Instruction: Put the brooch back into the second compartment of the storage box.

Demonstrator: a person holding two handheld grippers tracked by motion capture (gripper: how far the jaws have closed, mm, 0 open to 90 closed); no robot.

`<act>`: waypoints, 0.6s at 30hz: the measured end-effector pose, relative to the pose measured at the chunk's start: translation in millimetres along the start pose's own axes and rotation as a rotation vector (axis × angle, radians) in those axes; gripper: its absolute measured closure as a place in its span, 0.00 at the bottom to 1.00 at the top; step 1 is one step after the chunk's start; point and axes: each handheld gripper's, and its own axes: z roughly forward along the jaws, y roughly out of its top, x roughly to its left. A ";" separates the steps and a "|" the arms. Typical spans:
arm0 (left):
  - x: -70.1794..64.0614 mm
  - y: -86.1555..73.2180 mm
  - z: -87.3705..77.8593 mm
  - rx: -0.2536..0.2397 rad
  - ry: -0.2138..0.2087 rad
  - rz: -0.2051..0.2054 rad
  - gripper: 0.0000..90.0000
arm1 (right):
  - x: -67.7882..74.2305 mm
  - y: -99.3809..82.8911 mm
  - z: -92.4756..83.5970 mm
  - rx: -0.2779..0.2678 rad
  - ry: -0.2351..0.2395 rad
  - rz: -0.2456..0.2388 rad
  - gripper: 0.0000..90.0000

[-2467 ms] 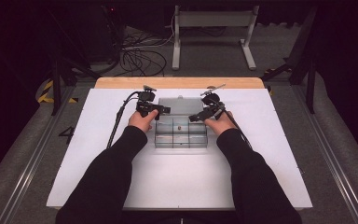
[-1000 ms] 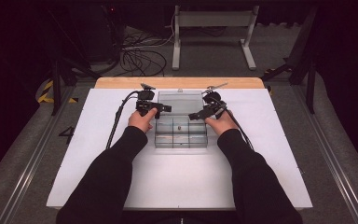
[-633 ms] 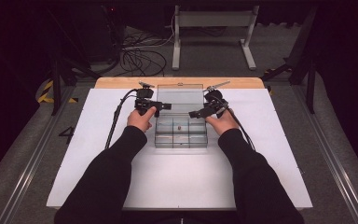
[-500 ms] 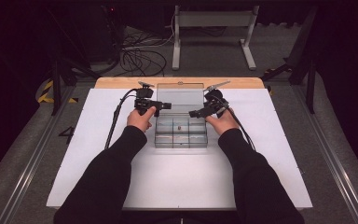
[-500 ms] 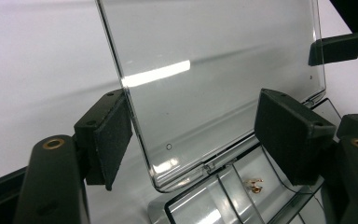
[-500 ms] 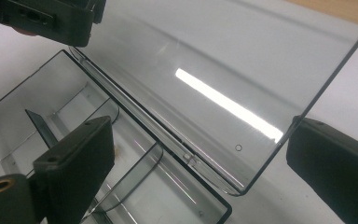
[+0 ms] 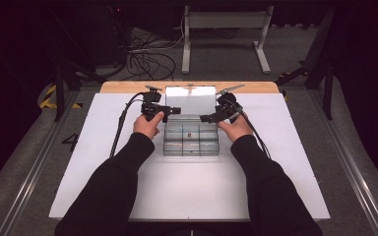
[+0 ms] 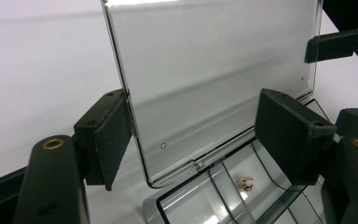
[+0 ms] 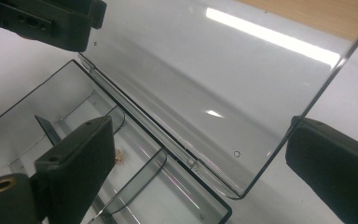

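Observation:
A clear plastic compartment box [image 7: 192,147] sits mid-table with its hinged lid [image 7: 189,98] standing up at the far side. A small gold-coloured piece [image 7: 189,133] lies in a middle compartment, also seen in the left gripper view [image 8: 247,183] and the right gripper view [image 9: 119,157]. My left gripper [image 7: 174,110] is at the lid's left edge, jaws wide apart, one pad [image 8: 114,135] next to the lid [image 8: 214,70] rim. My right gripper [image 7: 204,118] is at the lid's right edge, open, with the lid [image 9: 205,70] corner between its jaws.
The box rests on a white tabletop [image 7: 187,196] with a wooden strip [image 7: 128,87] along the far edge. Cables [image 7: 147,61] and a metal stand [image 7: 224,22] lie on the floor beyond. Grey rails run along both sides of the table.
The lid has swung up from a low slant to standing near upright. Both hands have shifted slightly toward the far edge with it.

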 end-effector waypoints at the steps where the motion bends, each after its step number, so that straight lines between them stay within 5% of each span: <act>1: -0.1 0.1 -0.5 0.001 0.001 0.003 0.31 | 0.2 0.1 -0.2 -0.003 0.001 0.001 0.10; 18: -5.3 0.2 -5.9 -0.028 0.016 0.039 0.33 | 3.3 2.3 -7.9 -0.008 -0.024 -0.029 0.19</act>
